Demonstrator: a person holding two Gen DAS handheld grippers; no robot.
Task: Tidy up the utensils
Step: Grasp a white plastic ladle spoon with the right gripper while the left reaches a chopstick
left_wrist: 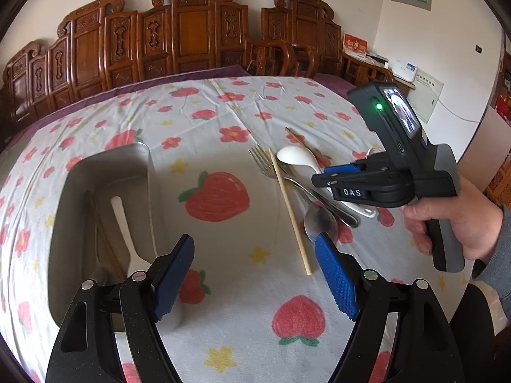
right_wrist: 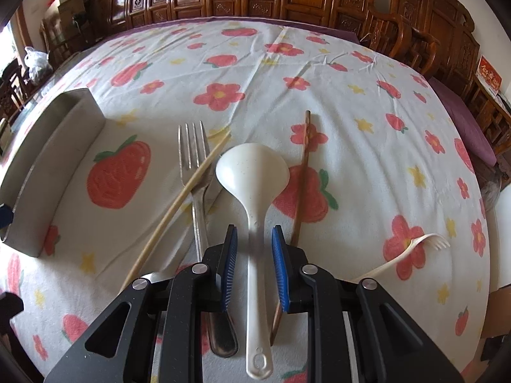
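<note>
A white plastic spoon (right_wrist: pixel 252 172) lies on the flowered cloth, its handle running between the pads of my right gripper (right_wrist: pixel 254 268). The jaws are open, with a small gap on each side of the handle. Beside the spoon lie a metal fork (right_wrist: pixel 191 146), a pale chopstick (right_wrist: pixel 188 188) across it, and a dark chopstick (right_wrist: pixel 303 172). My left gripper (left_wrist: pixel 255 274) is open wide above bare cloth and holds nothing. To its left is a grey metal container (left_wrist: pixel 105 191) with a white utensil (left_wrist: pixel 123 223) inside. A metal spoon (left_wrist: pixel 319 223) lies near the right gripper (left_wrist: pixel 332 175).
A white plastic fork (right_wrist: pixel 428 242) lies apart at the right. The person's hand (left_wrist: pixel 453 223) holds the right gripper's handle. Carved wooden chairs (left_wrist: pixel 191 32) line the table's far side. The grey container (right_wrist: pixel 48 146) is at the left of the right wrist view.
</note>
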